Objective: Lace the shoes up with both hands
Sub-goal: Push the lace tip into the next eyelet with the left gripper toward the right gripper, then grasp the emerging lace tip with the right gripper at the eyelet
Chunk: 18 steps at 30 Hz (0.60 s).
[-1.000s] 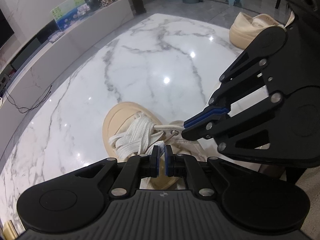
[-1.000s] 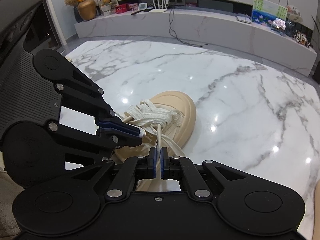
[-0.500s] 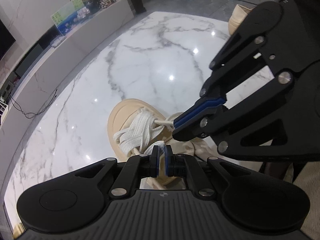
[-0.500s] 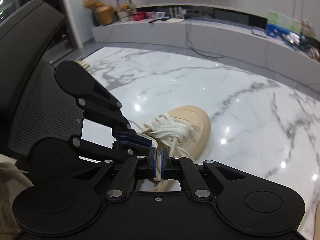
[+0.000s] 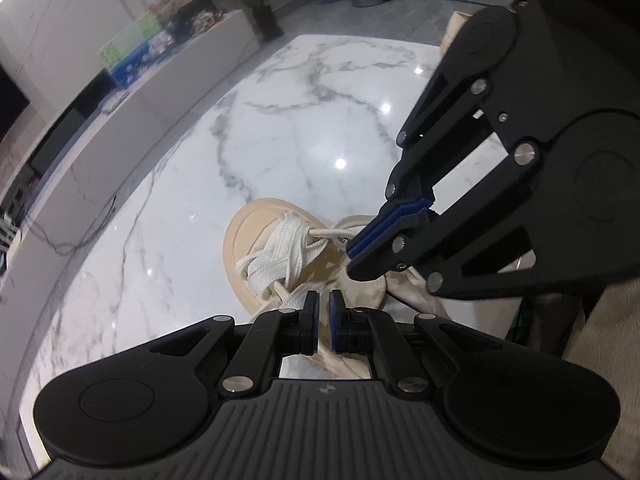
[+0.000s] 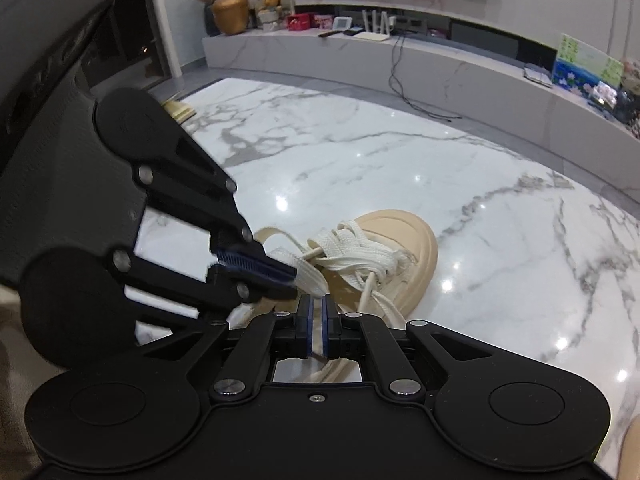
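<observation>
A beige shoe (image 5: 240, 240) (image 6: 416, 248) sits on the white marble table (image 5: 300, 140), its white laces (image 5: 280, 248) (image 6: 360, 248) bunched over the tongue. My left gripper (image 5: 324, 312) hangs over the shoe's near side. Seen in the right wrist view, the left gripper (image 6: 290, 278) is shut on a flat lace strand. My right gripper (image 6: 316, 316) is shut on the other lace strand. In the left wrist view the right gripper (image 5: 354, 260) holds a taut round lace end running from the eyelets. The shoe's heel is hidden behind both grippers.
A second beige shoe (image 5: 452, 28) lies at the table's far edge. A long low marble bench (image 6: 400, 64) with cables and small items runs behind the table. A gold-coloured flat object (image 6: 178, 108) lies at the table's far left corner.
Both grippers have drawn up and back from the shoe while still shut on the lace strands. The shoe now looks smaller and farther off in both views.
</observation>
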Each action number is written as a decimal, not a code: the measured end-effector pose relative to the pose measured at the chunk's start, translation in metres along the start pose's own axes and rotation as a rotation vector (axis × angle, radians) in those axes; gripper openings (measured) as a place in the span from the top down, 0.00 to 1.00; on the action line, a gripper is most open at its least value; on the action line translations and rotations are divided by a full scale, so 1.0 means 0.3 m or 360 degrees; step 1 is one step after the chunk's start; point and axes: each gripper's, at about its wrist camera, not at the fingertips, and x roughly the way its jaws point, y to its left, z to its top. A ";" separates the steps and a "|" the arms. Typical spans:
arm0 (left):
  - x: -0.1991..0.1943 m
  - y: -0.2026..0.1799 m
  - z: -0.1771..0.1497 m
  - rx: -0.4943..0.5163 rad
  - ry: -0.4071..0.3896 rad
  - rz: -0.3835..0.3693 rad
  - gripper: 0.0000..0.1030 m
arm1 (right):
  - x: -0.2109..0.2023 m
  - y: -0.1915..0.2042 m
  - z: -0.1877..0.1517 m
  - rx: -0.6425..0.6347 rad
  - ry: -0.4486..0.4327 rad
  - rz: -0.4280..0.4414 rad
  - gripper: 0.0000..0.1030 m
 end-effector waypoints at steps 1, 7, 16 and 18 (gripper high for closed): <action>-0.003 0.004 -0.001 0.0028 0.0000 0.0012 0.93 | 0.002 0.003 0.001 -0.0022 0.0005 -0.0004 0.90; 0.028 0.022 0.016 0.0128 0.0043 0.0020 0.85 | 0.013 0.022 0.006 -0.0152 0.0033 -0.0028 0.80; 0.062 0.053 0.006 0.0028 0.0040 -0.0082 0.91 | 0.031 0.014 0.005 -0.0212 0.0047 -0.0034 0.80; 0.051 0.064 -0.003 0.0000 0.0029 -0.0111 0.95 | 0.036 0.013 0.005 -0.0229 0.0050 -0.0034 0.80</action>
